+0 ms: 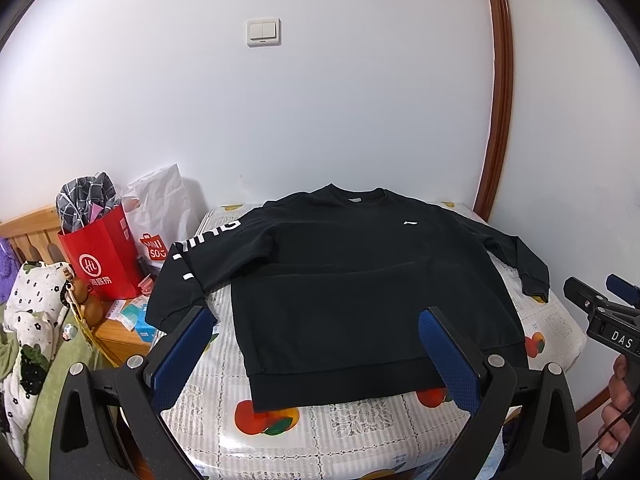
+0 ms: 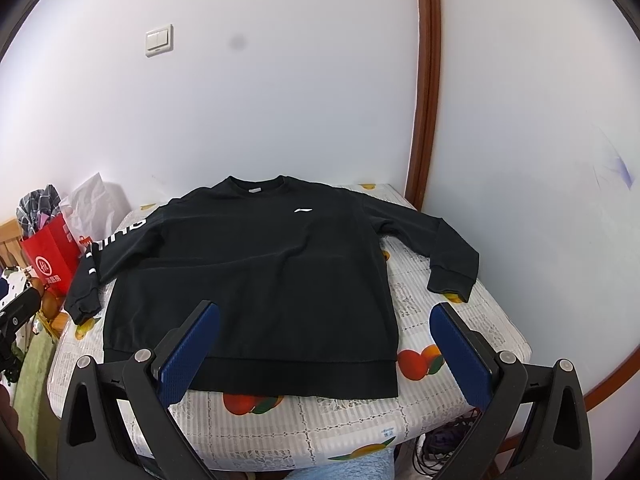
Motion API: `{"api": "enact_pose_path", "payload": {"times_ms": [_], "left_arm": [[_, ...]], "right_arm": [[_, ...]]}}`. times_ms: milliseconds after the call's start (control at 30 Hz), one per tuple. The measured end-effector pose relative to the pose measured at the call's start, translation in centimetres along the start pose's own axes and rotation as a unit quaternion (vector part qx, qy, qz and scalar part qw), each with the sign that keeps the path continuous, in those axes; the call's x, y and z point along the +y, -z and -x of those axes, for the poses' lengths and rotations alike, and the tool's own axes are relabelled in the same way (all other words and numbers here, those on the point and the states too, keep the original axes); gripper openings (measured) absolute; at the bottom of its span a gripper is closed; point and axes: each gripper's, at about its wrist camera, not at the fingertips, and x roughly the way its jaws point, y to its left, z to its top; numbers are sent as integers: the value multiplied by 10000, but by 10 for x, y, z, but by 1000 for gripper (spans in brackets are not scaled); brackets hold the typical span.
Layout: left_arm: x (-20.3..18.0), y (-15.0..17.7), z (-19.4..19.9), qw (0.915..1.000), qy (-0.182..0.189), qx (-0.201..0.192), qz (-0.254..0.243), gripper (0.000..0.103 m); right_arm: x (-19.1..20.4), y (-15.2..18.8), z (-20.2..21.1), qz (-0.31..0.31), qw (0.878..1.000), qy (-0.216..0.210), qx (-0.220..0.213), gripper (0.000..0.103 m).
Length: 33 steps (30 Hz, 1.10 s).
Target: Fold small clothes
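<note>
1. Looking along the left gripper [image 1: 316, 356], the black sweatshirt [image 1: 340, 280] lies flat and face up across the middle of the frame on the fruit-print tablecloth [image 1: 320, 432], collar toward the wall and hem nearest the camera. Both sleeves are spread outward, 1 toward the left with white lettering, 1 toward the right edge of the table. No fold shows, so by my judgement the folding has not begun and every step is left: sleeves in, then body over.
2. In the same view, the left gripper's 2 blue pads [image 1: 182, 356] stand wide apart at the bottom of the frame, holding nothing; whether they touch the cloth I cannot tell, though they seem to hover above the hem. The right gripper [image 1: 600, 300] shows at the right edge, clear of the sleeve cuff, its opening not readable from here. A red paper bag [image 1: 102, 256] and a white plastic bag [image 1: 160, 216] stand at the left, off the table.
3. Looking along the right gripper [image 2: 324, 356], the sweatshirt fills the centre, again fully spread, with its hem at the lower middle and the right sleeve's cuff at the right of the frame.
4. In that view, the right gripper's blue pads [image 2: 460, 356] are spread wide and empty, 1 over the hem, the other over bare tablecloth beside the garment.
</note>
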Motion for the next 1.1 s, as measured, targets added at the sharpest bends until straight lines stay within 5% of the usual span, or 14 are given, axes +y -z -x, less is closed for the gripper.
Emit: {"api": "enact_pose_path", "payload": {"times_ms": [700, 1100], "left_arm": [[7, -6, -9, 9998, 134, -127, 73, 103], [14, 4, -69, 9994, 241, 214, 151, 103]], "right_arm": [[0, -5, -6, -25, 10000, 46, 34, 103], [-1, -11, -64, -93, 9995, -71, 276, 103]]}}
